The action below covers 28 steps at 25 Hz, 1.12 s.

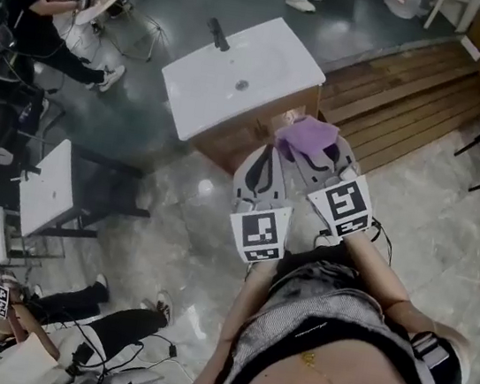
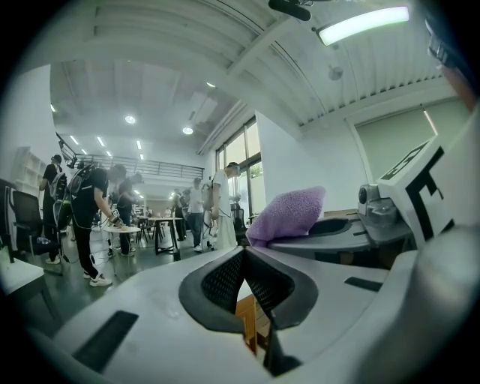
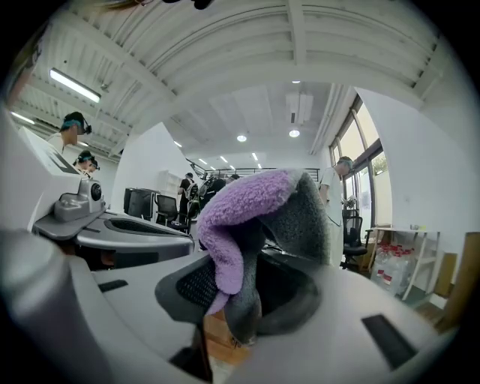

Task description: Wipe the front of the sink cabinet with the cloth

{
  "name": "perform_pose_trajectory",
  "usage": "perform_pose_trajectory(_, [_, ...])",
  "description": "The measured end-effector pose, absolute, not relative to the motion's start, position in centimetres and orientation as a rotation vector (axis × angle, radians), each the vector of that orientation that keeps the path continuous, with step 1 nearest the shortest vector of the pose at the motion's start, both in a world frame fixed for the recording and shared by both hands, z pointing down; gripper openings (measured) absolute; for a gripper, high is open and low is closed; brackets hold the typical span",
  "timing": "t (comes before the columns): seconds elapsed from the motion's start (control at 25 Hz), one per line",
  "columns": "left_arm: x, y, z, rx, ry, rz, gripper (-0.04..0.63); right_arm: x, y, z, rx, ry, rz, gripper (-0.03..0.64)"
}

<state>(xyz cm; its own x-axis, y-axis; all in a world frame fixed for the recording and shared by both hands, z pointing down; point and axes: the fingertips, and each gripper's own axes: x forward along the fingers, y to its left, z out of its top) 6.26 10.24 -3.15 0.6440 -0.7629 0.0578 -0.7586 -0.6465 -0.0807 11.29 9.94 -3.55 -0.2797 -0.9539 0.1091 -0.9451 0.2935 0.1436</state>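
low centre, the right claw (image 3: 238,300) is clamped on the purple cloth (image 3: 247,202), which bunches past the tips, likely so it meets wood first; the left claw (image 2: 244,274) beside it is pressed together, empty, probably spare; just beyond, the sink cabinet (image 1: 243,138) front, seemingly untouched

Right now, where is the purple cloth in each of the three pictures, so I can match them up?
Head view: the purple cloth sits above centre, at the tip of the right tongs, beside the sink cabinet.
Left gripper view: right of centre, on the neighbouring tongs.
Right gripper view: dead centre, clamped between the jaws.
Shared landmark: the right tongs that hold it.
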Motion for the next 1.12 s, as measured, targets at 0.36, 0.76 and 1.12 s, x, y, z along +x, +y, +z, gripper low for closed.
perform_pose_trajectory(0.36, [8.6, 13.4, -2.9, -2.777, 1.409, -0.128, -0.003, 13.9, 13.4, -3.2, 1.716, -2.424, -0.057, 0.17])
perform_pose_trajectory(0.76, [9.0, 16.3, -3.3, -2.739, 1.525, -0.147, -0.003, 13.8, 16.0, -3.3, 1.594, -2.49, -0.06, 0.17])
perform_pose_trajectory(1.12, [8.3, 16.5, -3.7, -2.685, 1.569, -0.161, -0.003, 13.1, 16.3, -3.3, 1.557, -2.532, -0.053, 0.17])
